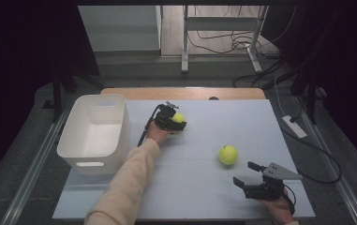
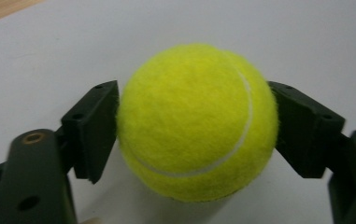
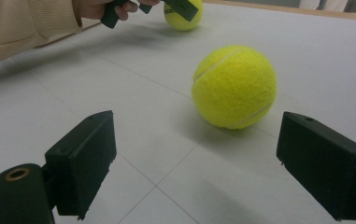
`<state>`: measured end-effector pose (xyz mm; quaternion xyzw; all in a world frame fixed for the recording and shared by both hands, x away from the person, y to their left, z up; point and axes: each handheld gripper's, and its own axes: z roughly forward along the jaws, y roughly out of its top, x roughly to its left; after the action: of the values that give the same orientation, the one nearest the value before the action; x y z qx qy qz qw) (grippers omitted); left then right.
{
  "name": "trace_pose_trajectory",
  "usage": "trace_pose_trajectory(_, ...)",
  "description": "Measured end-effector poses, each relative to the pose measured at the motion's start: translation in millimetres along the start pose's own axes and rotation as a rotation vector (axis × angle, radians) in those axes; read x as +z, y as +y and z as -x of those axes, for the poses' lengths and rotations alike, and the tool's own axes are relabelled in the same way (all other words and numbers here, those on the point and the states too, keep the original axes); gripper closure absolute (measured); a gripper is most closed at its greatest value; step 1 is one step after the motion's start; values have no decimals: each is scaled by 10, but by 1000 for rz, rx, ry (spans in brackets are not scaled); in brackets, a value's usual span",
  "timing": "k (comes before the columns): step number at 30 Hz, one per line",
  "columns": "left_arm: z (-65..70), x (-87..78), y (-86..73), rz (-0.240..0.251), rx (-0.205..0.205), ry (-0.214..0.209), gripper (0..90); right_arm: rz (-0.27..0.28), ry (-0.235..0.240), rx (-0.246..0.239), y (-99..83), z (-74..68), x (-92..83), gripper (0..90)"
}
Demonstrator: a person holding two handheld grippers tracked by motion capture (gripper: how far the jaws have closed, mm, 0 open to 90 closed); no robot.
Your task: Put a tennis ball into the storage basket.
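Observation:
My left gripper (image 1: 174,120) reaches over the far middle of the table and is shut on a yellow tennis ball (image 1: 179,118). In the left gripper view the two black pads (image 2: 96,126) press on both sides of this ball (image 2: 196,123), which rests on the white surface. A second tennis ball (image 1: 228,154) lies loose right of centre. My right gripper (image 1: 244,172) stands open near the front right, a short way behind that ball (image 3: 234,86), with nothing between its jaws. Farther off, the right gripper view shows the held ball (image 3: 183,18) and the left gripper (image 3: 180,7).
A white plastic bin (image 1: 92,164) stands at the table's left side, beside the left forearm. The white table top (image 1: 199,187) has a wooden strip (image 1: 181,93) along its far edge. Cables and a desk frame lie on the floor beyond.

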<state>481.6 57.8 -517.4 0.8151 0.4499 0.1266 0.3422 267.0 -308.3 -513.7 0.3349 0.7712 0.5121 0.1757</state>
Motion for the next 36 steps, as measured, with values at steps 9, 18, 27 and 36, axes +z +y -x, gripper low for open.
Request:
trace_pose_trajectory(9, 5, -46, 6, -7, 2, 12, 266, -1, 0, 0, -2, -4, 0, 120)
trace_pose_trajectory(18, 31, -178, 25, 16, 15, -7, 267, -1, -2, -2, -3, -6, 1, 121)
trace_pose_trajectory(27, 48, -328, 0, 53, 14, -21, 267, -4, -6, -7, -2, -12, 0, 121)
trace_pose_trajectory(36, 57, -483, -41, 94, 8, -24, 267, -3, -4, -8, 1, -24, 5, 121)
